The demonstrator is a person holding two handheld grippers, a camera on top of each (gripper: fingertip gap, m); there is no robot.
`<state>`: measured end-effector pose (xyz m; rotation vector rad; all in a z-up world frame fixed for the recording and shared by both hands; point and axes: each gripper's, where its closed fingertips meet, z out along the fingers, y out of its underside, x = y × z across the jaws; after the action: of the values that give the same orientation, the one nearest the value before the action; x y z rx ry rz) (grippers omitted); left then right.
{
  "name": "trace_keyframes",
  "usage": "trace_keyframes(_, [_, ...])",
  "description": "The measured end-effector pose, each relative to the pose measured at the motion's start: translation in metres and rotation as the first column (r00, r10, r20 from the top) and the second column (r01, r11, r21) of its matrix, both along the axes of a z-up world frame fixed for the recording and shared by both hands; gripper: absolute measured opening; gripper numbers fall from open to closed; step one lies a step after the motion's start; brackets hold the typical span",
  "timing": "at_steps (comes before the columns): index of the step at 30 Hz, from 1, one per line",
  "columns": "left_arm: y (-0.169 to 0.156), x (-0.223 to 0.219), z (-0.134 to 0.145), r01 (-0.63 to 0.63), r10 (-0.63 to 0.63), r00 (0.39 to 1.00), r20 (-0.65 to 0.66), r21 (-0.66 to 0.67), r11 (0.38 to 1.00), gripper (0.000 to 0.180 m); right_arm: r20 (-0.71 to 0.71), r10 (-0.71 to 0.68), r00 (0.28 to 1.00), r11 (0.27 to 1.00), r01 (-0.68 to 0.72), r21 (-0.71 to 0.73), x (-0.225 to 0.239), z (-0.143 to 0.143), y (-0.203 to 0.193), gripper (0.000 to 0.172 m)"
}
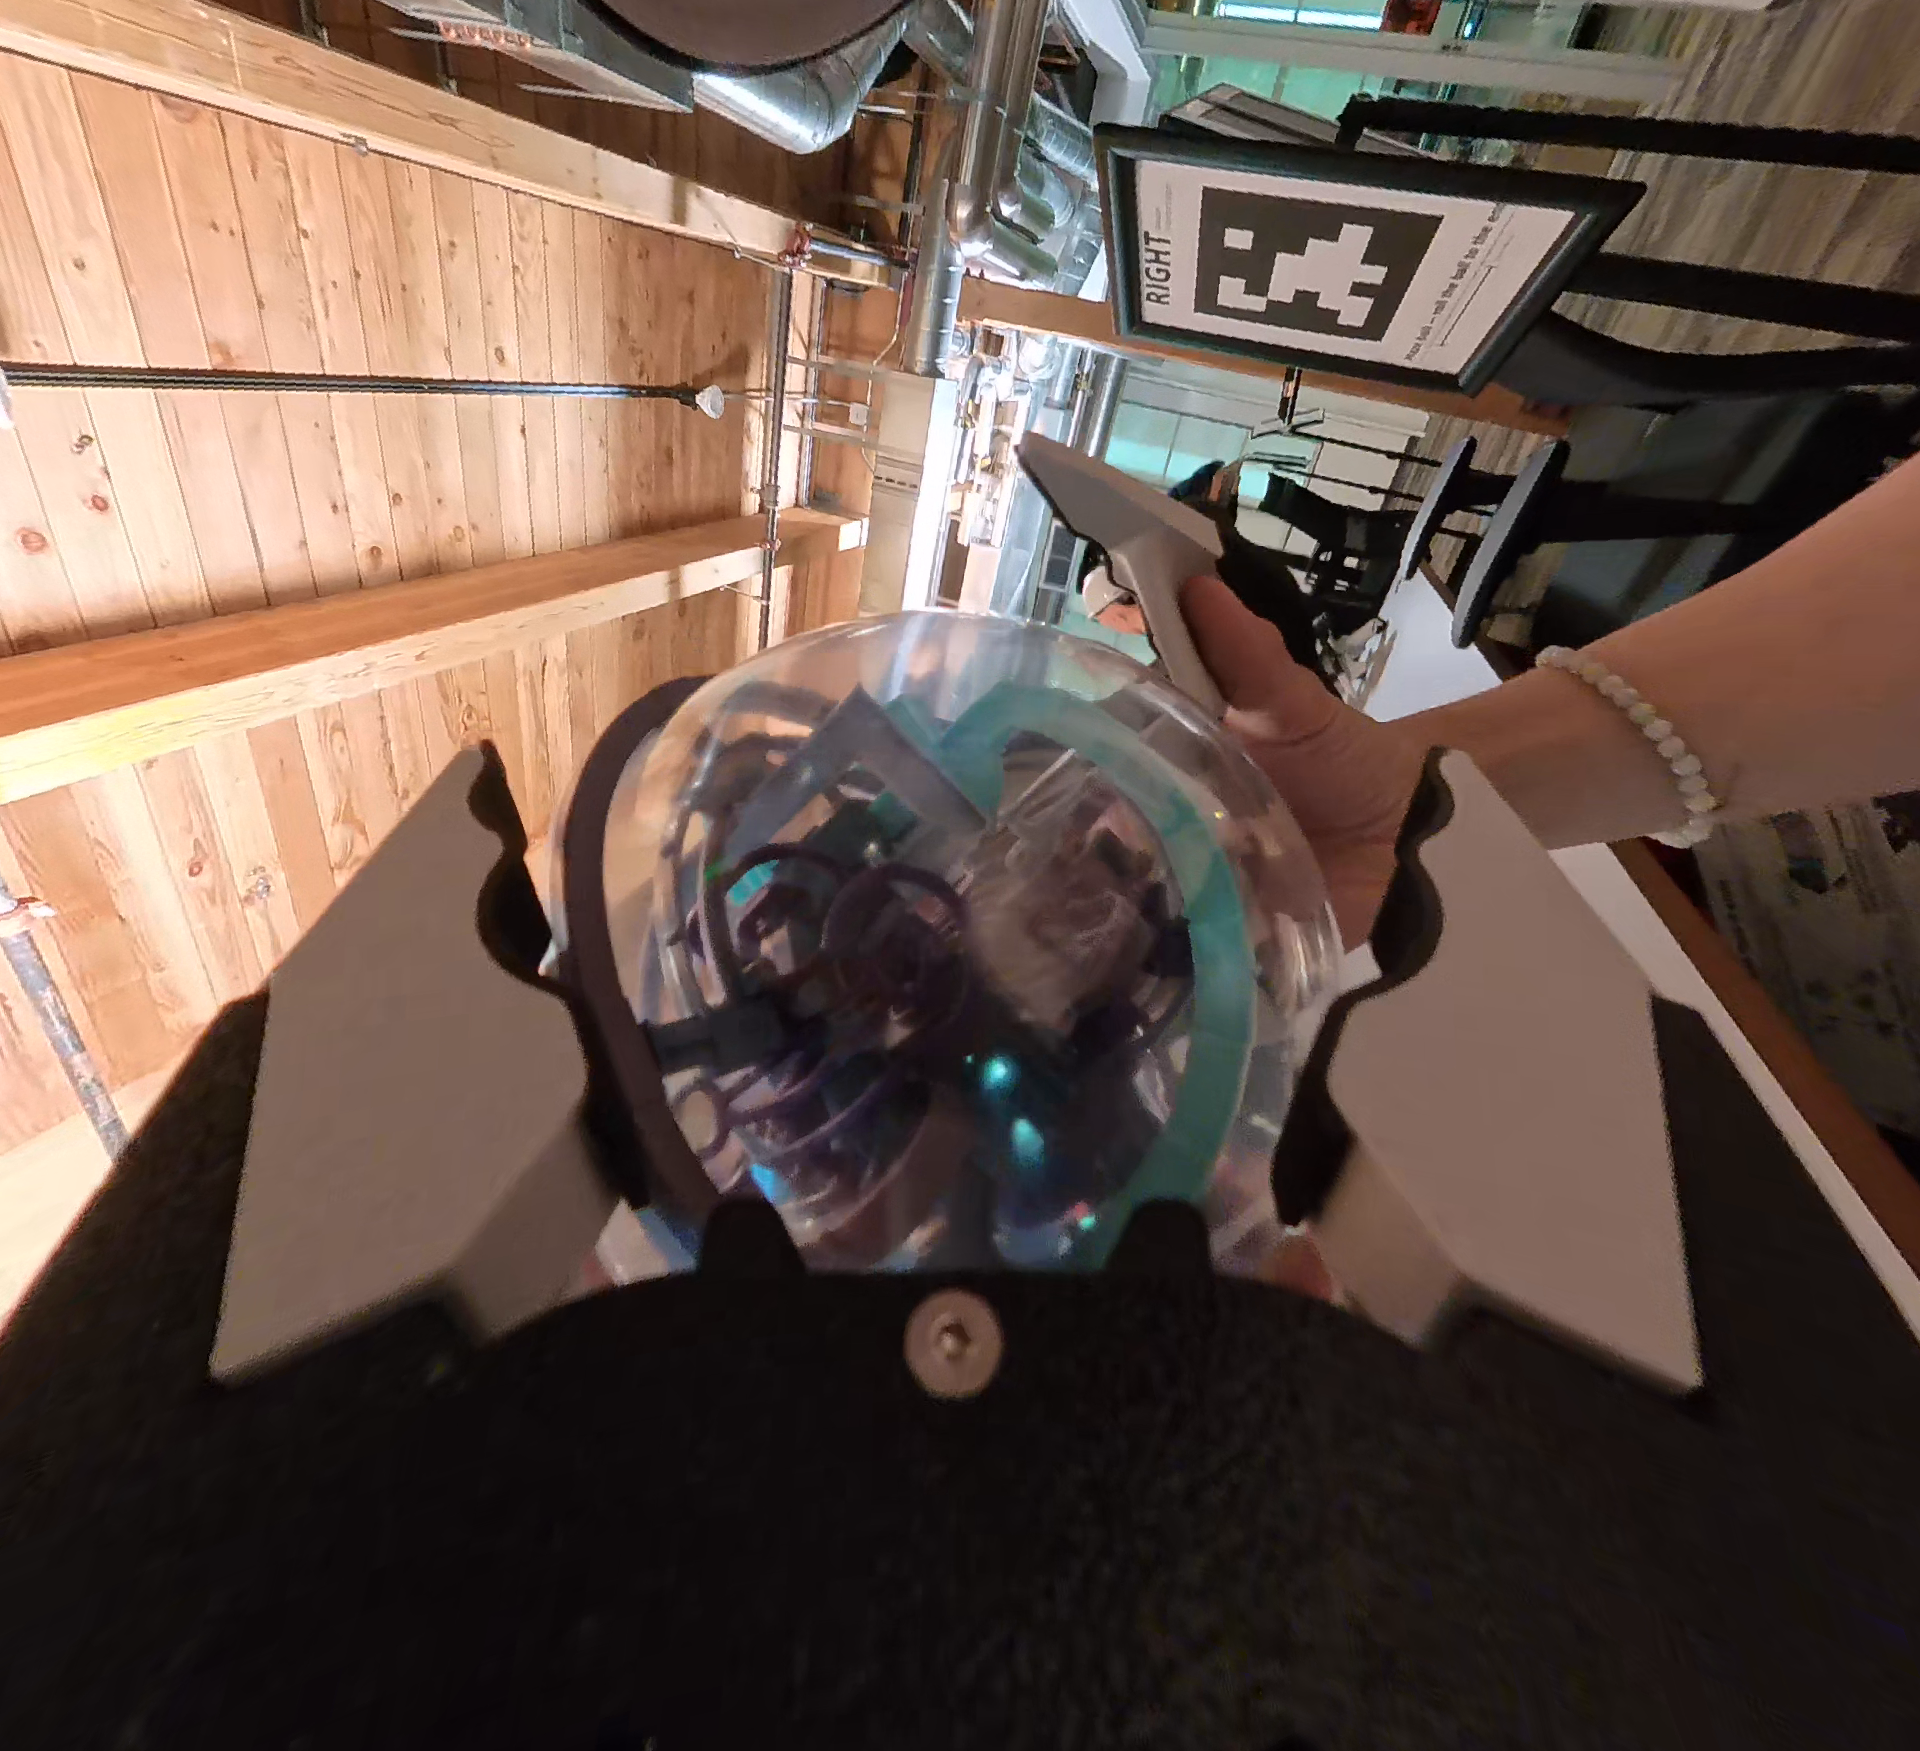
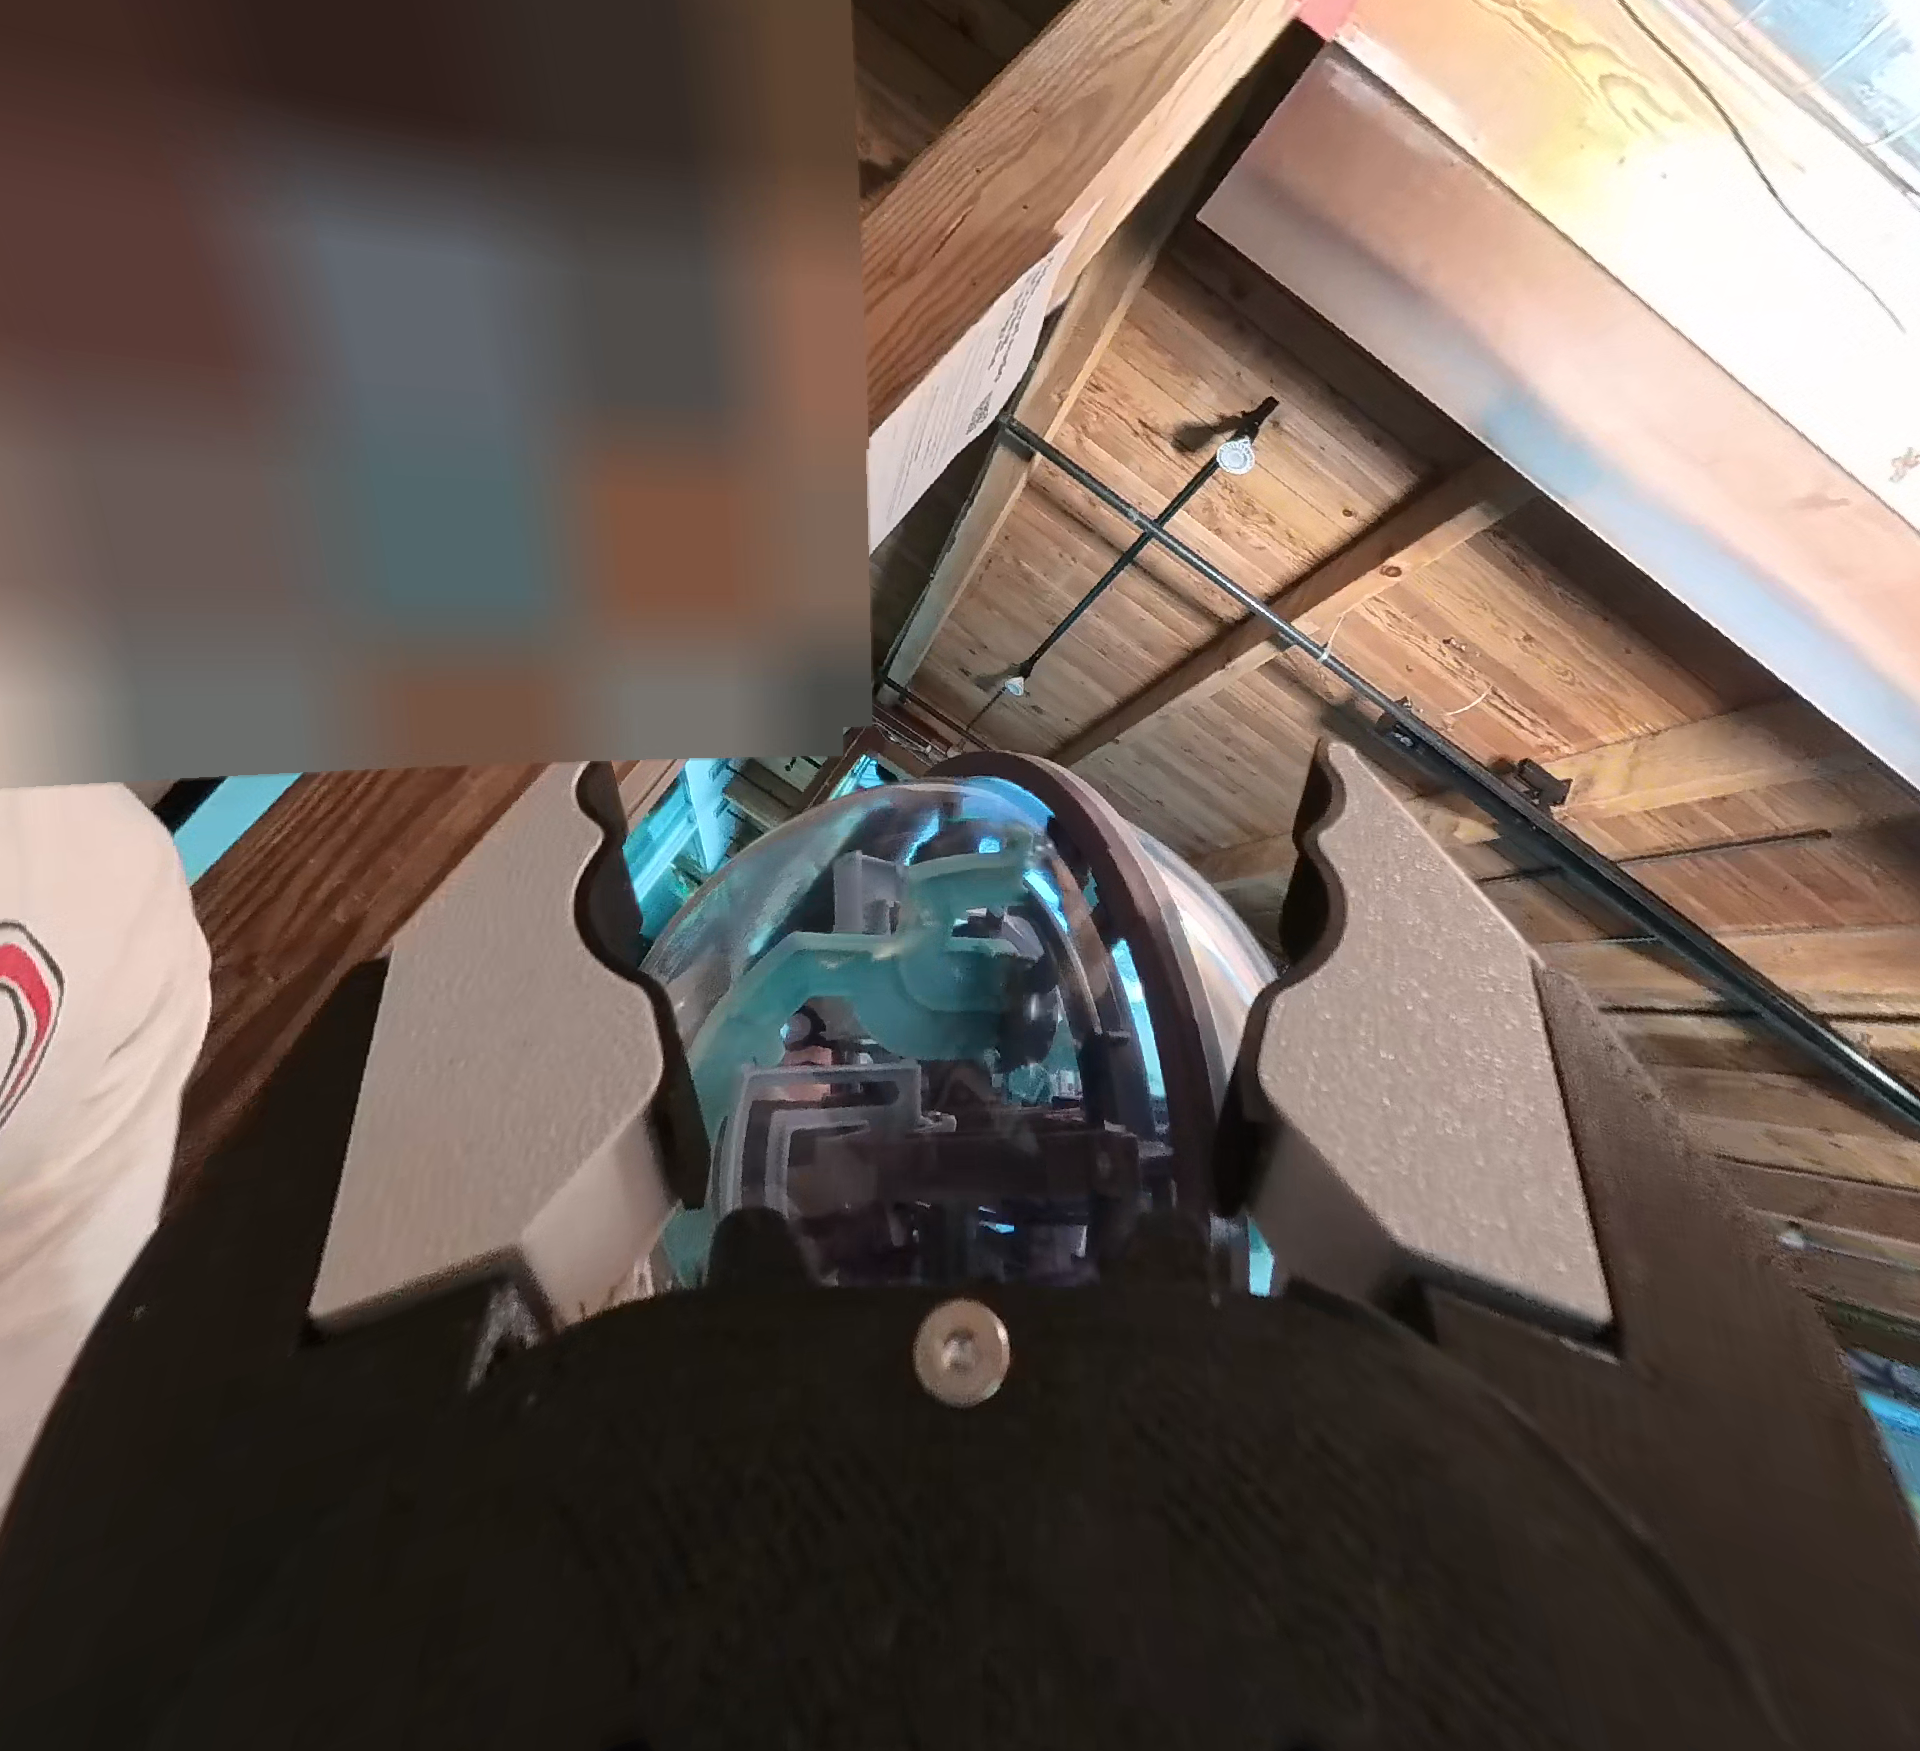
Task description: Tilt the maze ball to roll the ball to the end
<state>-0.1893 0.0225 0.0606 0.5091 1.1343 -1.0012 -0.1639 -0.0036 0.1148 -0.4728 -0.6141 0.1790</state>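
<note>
Basically, left wrist view: left gripper [image 1: 961, 860] spread wide around the maze ball [image 1: 935, 953], pad contact unclear; right wrist view: right gripper [image 2: 956, 880] wide, pads pressing the maze ball's [image 2: 935, 1026] sides below the ceiling beam [image 2: 1091, 143], so tilt slowly, both together.

A black-framed sign [image 1: 1351, 262] bears print and a square marker.
</note>
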Motion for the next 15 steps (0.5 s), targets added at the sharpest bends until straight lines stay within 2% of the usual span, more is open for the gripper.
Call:
trace_keyframes(5, [0.002,0.009,-0.004,-0.069,0.070,0.997,-0.045,0.014,0.997,0.157,-0.070,0.019,0.997,0.999,-0.022,-0.037,0.013,-0.001,0.007,0.124])
trace_keyframes(15, [0.008,0.015,-0.003,-0.067,0.064,0.991,-0.116,-0.024,0.997,0.157,-0.125,0.015,0.992,0.997,-0.024,-0.075,0.024,-0.003,0.015,0.123])
